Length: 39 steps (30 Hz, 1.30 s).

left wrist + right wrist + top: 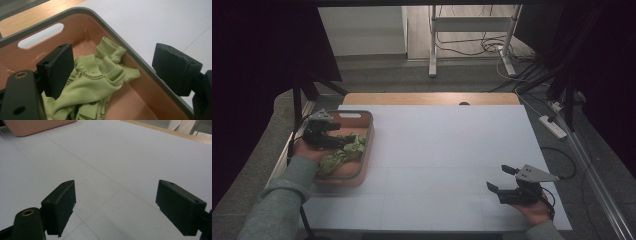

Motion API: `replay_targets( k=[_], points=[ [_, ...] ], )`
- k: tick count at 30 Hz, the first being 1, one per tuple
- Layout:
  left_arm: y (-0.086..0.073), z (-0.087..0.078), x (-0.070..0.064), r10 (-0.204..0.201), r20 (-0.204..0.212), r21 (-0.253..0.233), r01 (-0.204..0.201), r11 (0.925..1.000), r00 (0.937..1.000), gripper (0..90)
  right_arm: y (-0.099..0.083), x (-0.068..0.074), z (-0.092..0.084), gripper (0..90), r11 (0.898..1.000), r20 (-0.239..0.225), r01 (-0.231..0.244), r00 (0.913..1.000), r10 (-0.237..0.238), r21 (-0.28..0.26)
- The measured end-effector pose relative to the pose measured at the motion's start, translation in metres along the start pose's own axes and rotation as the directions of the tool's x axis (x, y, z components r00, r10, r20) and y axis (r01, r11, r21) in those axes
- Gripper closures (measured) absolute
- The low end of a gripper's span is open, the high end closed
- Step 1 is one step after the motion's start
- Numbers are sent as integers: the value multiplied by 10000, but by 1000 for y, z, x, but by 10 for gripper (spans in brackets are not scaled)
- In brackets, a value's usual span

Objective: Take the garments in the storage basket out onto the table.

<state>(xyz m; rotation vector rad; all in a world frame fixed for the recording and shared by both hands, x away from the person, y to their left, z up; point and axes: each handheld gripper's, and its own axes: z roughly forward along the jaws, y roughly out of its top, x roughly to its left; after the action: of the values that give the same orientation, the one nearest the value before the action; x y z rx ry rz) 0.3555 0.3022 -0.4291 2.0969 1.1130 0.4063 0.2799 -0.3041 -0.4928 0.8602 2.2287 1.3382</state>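
A crumpled light-green garment lies inside a pink basket with a grey rim at the table's left side. My left gripper hovers over the basket's near-left part, open, its jaws pointing toward the garment. In the left gripper view, the garment sits low between and beyond the spread jaws of the left gripper, inside the basket; nothing is held. My right gripper rests near the table's front right, open and empty. The right gripper faces bare white surface there.
A white sheet covers the wooden table. The basket's pink side shows far off in the right gripper view. A power strip and cables lie on the floor at right; a white metal frame stands behind.
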Motion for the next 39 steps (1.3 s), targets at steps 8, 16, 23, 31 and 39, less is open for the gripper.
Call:
replay_targets(
  k=[8,16,23,31,39],
  points=[
    [-2,-1,8,-110,-276,213,116,9997,9996,170,0,0,0,170,10000,18,5,10000,-5,25],
    [-7,1,17,-225,-349,477,241,9986,9991,163,0,0,1,170,10000,24,23,10000,-23,35],
    [-12,5,22,-252,-306,693,273,9972,9992,162,0,1,0,170,10000,37,25,10000,-25,61],
    [-16,16,25,-188,-384,1264,235,9917,9991,151,0,0,0,170,10000,63,17,10000,-17,65],
    [-16,26,28,-209,-573,1612,300,9865,9981,140,-1,0,0,170,9999,65,14,10000,-15,100]
  ],
)
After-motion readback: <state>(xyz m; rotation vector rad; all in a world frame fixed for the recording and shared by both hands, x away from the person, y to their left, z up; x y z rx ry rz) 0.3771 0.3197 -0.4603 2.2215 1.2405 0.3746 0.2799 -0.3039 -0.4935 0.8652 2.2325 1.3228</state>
